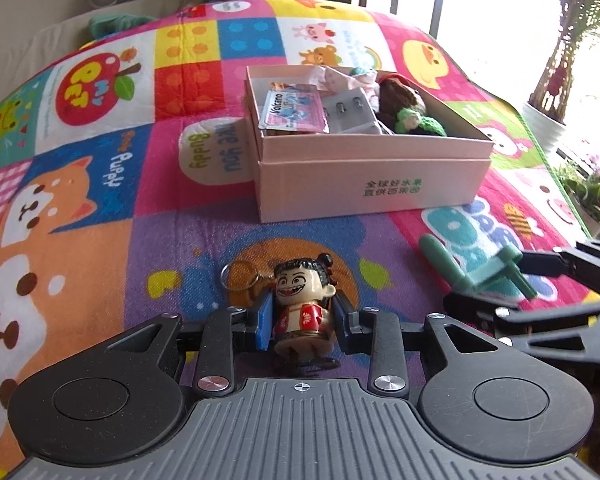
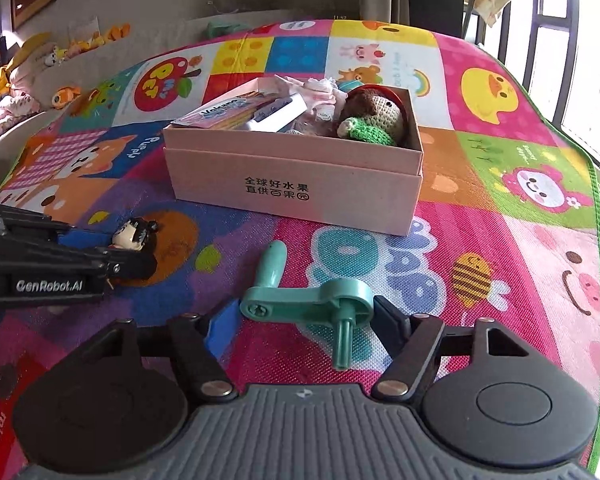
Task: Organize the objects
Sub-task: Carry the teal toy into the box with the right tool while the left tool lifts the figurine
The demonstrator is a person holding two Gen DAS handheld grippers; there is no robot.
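Holding the figurine (image 1: 300, 316) clamped in our left gripper (image 1: 302, 322); right gripper (image 2: 306, 322) half open, unclamped, around the green crank (image 2: 312, 300), its arm lying crosswise between the jaws.

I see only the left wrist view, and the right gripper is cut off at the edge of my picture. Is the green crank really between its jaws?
Observer: Yes. The green crank lies flat on the mat across the right gripper, with one finger at each end. I cannot tell whether the pads press on it.
Operator: And how does my own grip look from the side?
Observer: Only the head of the figurine sticks out beyond the left gripper, turned toward the pink box.
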